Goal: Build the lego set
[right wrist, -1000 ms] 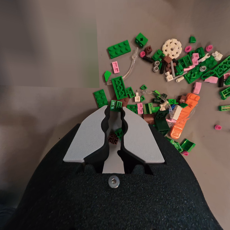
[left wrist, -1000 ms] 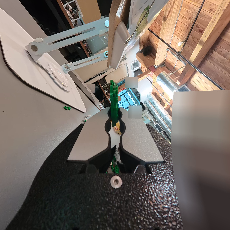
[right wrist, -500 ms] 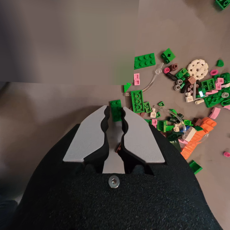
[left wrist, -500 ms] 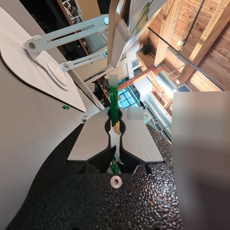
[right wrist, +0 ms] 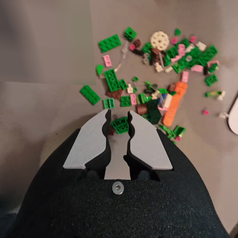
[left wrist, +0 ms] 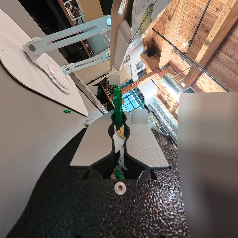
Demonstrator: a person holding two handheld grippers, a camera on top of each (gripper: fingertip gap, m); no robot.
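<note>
Green lego assembly (left wrist: 117, 106) sits pinched in the left claw (left wrist: 118, 116); right claw (right wrist: 119, 112) gapes empty above scattered bricks (right wrist: 152, 79).

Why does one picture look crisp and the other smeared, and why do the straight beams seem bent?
Left wrist view: sharp, brightly lit; the wide-angle lens bows the wooden ceiling beams, and the left gripper pinches a green lego assembly. Right wrist view: dimmer, with motion blur smearing the loose lego pieces on the table, while the open right gripper stays sharp.

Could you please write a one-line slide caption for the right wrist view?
Open right tool hovering over scattered bricks on a grey table.
</note>
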